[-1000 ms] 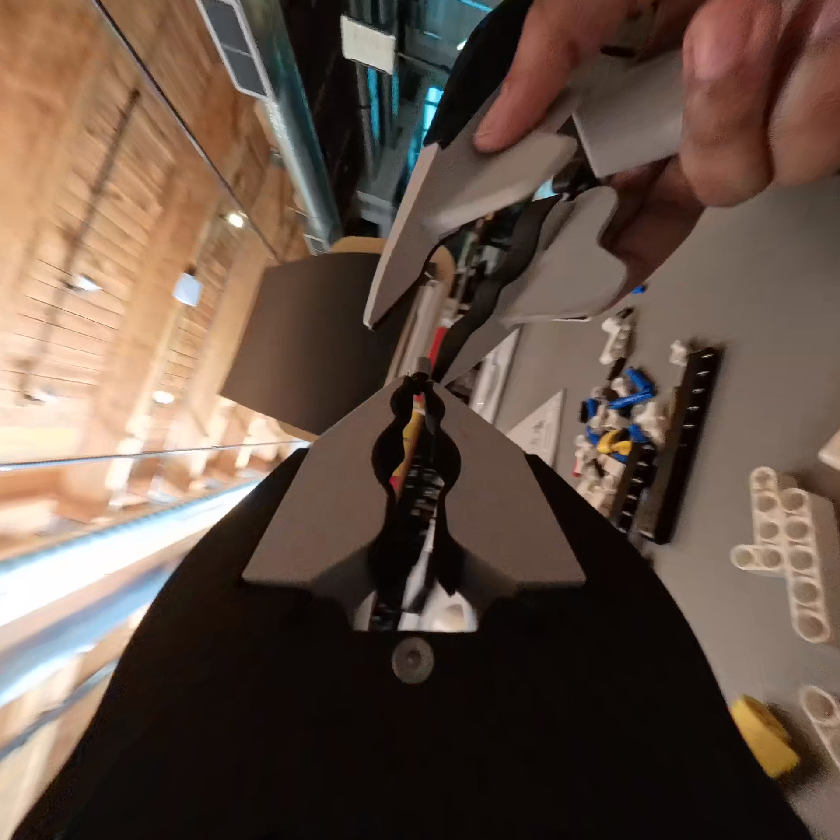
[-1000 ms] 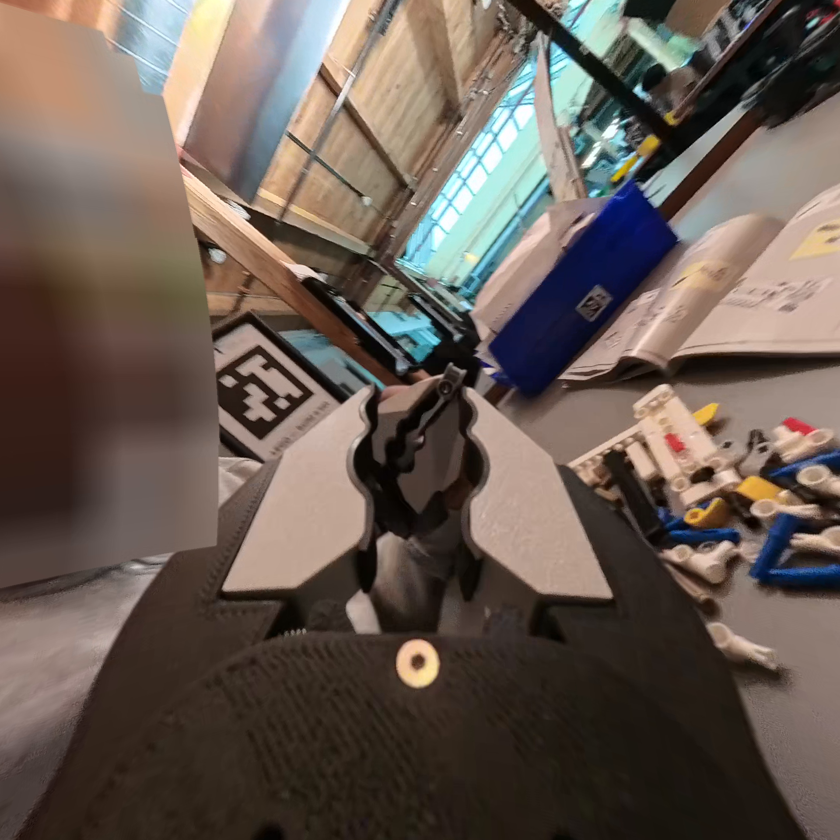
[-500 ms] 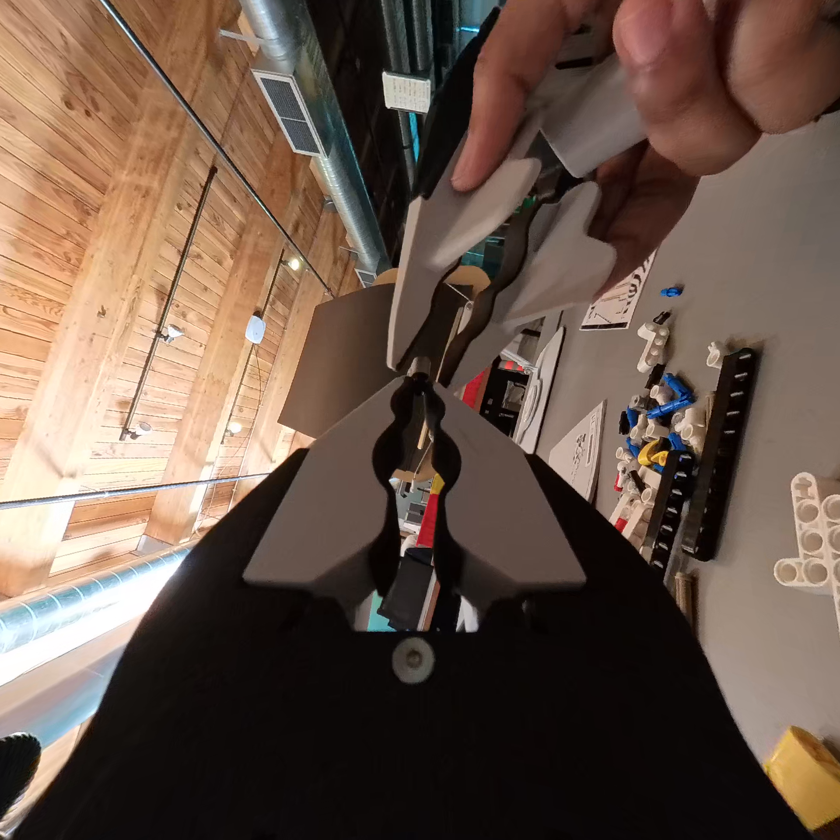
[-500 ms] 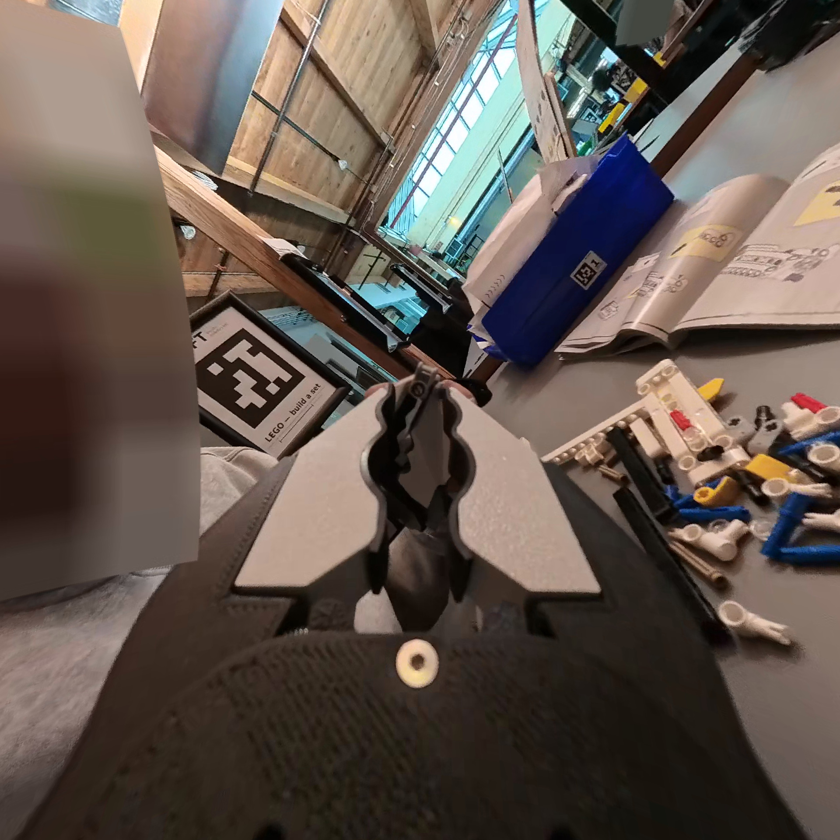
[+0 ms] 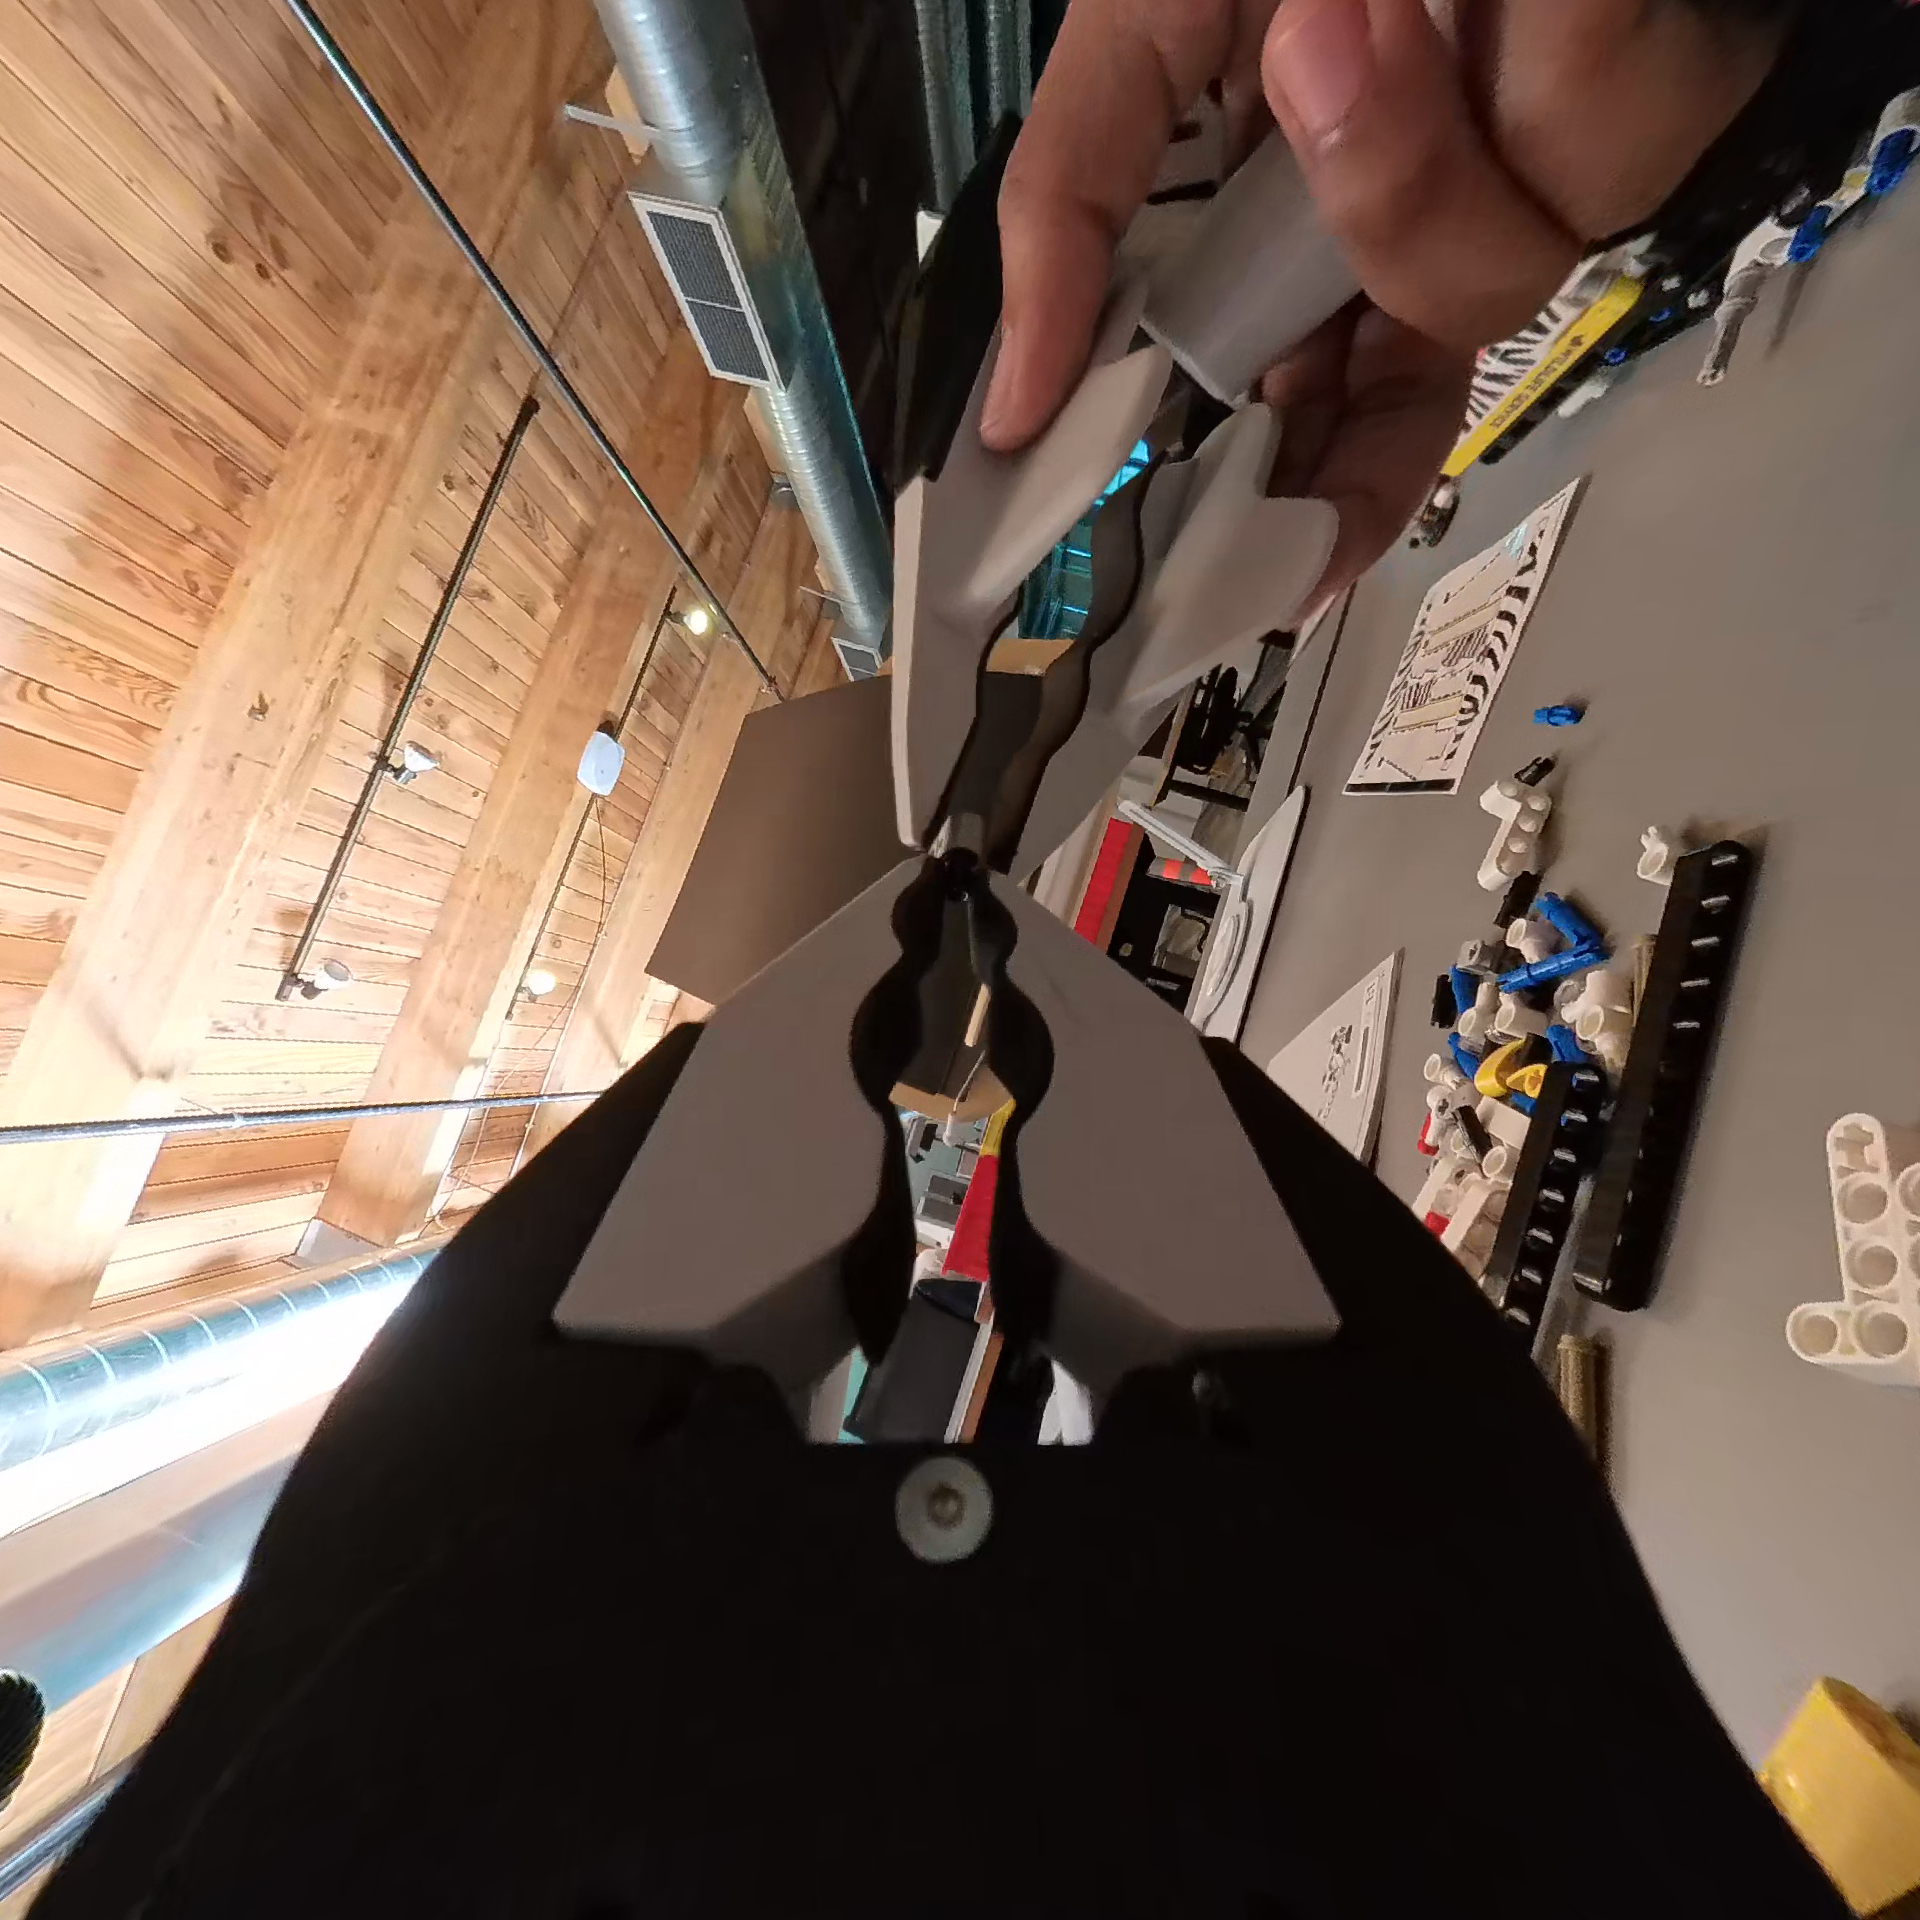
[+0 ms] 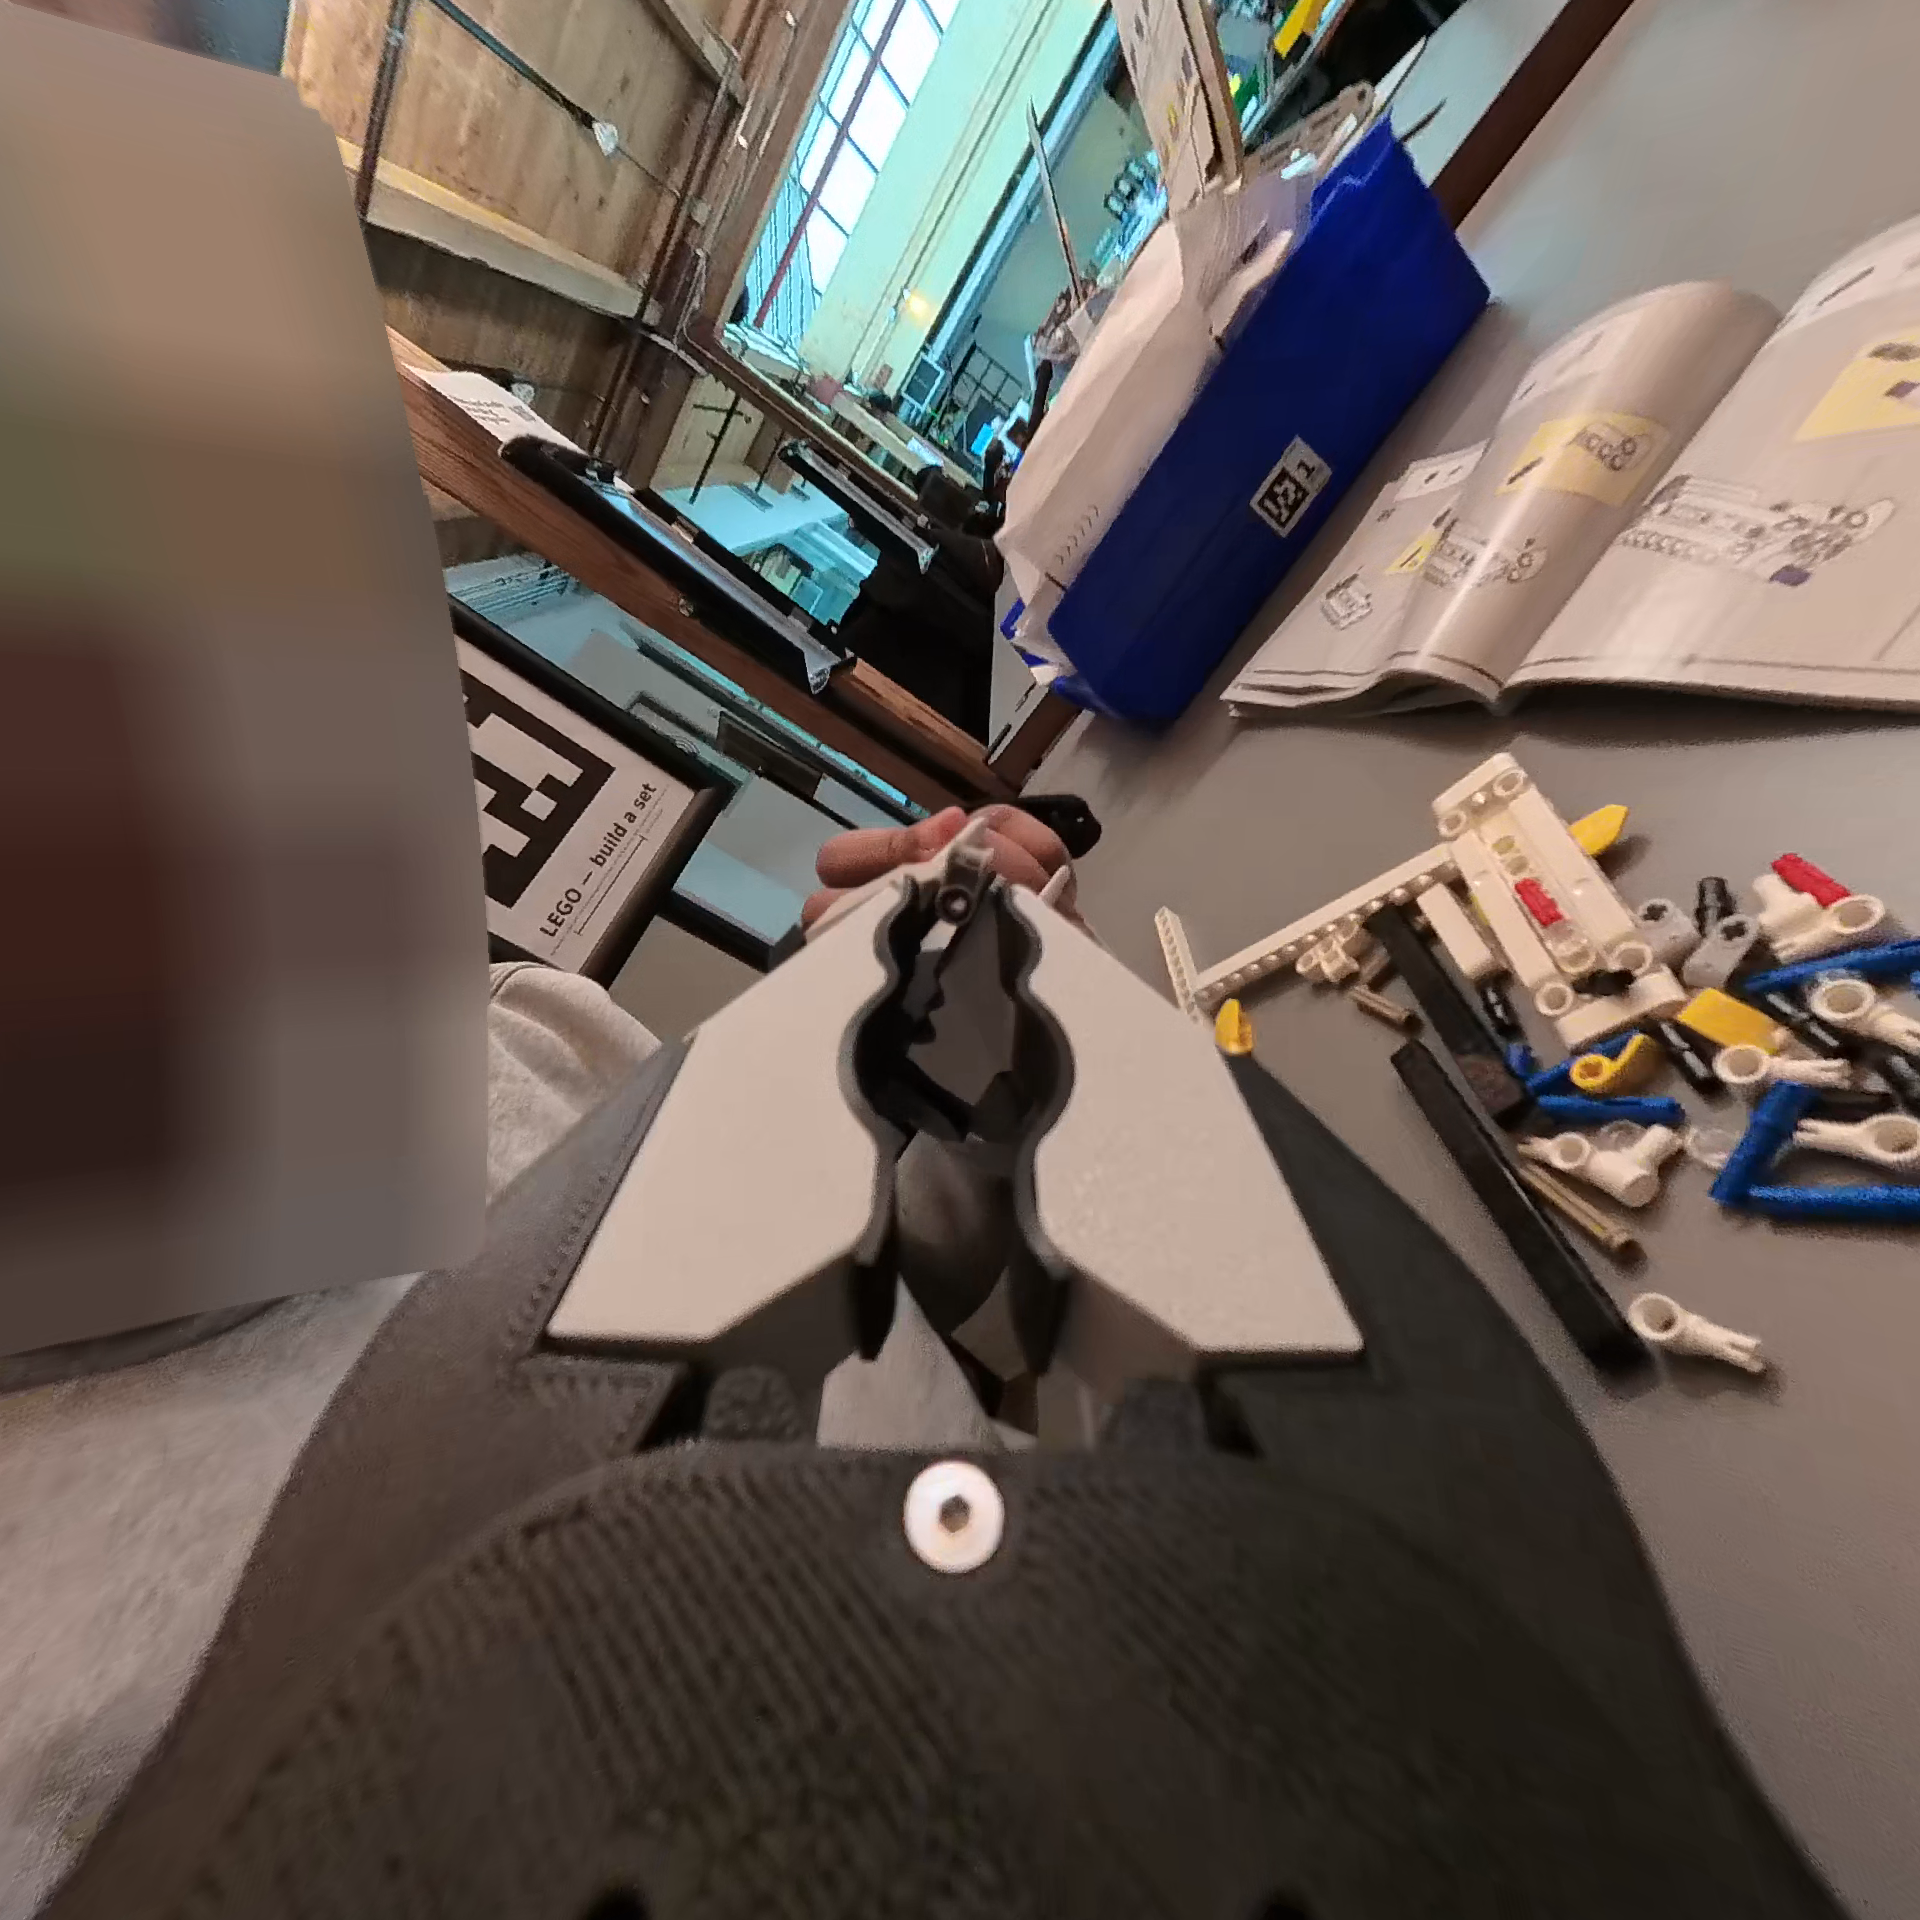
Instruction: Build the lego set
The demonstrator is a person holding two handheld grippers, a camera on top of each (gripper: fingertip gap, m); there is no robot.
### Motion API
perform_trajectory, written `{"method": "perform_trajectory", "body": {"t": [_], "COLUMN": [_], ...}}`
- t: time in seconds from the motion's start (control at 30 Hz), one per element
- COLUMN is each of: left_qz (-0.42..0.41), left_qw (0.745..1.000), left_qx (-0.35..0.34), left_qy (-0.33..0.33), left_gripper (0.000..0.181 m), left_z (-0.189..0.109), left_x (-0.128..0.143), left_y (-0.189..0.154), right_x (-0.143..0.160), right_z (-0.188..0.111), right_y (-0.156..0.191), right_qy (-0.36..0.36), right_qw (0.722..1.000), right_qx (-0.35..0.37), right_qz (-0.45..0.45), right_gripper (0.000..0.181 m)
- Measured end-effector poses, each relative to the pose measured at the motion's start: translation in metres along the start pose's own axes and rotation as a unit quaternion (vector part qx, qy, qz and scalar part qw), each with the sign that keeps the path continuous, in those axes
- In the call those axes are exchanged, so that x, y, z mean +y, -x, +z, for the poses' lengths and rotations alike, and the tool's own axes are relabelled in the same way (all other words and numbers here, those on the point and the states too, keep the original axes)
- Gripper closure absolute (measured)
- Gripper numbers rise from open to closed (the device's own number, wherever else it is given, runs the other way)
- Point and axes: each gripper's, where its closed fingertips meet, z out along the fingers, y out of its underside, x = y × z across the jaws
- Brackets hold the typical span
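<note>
Left wrist view — left gripper point(image 5: 954, 881) jaws pinch small grey pin point(image 5: 966, 831) | right gripper point(image 5: 971, 831) tip-to-tip

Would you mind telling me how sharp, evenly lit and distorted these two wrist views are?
Left wrist view: sharp; wood ceiling warmly lit, left gripper body in dark shadow, wide-angle bending at the edges. Right wrist view: right gripper and loose pieces fairly sharp, windows bright, a blurred patch covers the left side.
</note>
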Motion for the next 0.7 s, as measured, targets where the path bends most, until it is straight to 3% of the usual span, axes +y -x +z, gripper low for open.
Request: {"method": "perform_trajectory", "body": {"t": [0.2, 0.4, 0.53, 0.63, 0.7], "left_qz": [0.002, 0.002, -0.084, -0.181, -0.270], "left_qw": [1.000, 0.999, 0.996, 0.981, 0.958], "left_qx": [0.005, -0.029, -0.040, -0.065, -0.071], "left_qy": [-0.007, -0.024, -0.014, 0.021, 0.073], "left_gripper": [0.177, 0.174, 0.141, 0.141, 0.152], "left_z": [0.000, -0.002, -0.004, -0.004, -0.003], "left_x": [-0.003, -0.002, 0.011, 0.039, 0.071], "left_y": [-0.002, 0.000, 0.013, 0.029, 0.034], "right_x": [0.003, 0.004, 0.002, 0.006, 0.015], "right_z": [-0.003, -0.002, -0.004, -0.007, -0.007], "right_y": [-0.002, 0.001, -0.001, -0.006, -0.012], "right_qy": [0.030, 0.054, 0.060, 0.076, 0.100], "right_qw": [0.999, 0.997, 0.991, 0.981, 0.970], "right_qx": [0.005, 0.049, 0.100, 0.145, 0.182], "right_qz": [0.029, -0.019, -0.069, -0.101, -0.125], "right_gripper": [0.173, 0.177, 0.177, 0.177, 0.177]}}
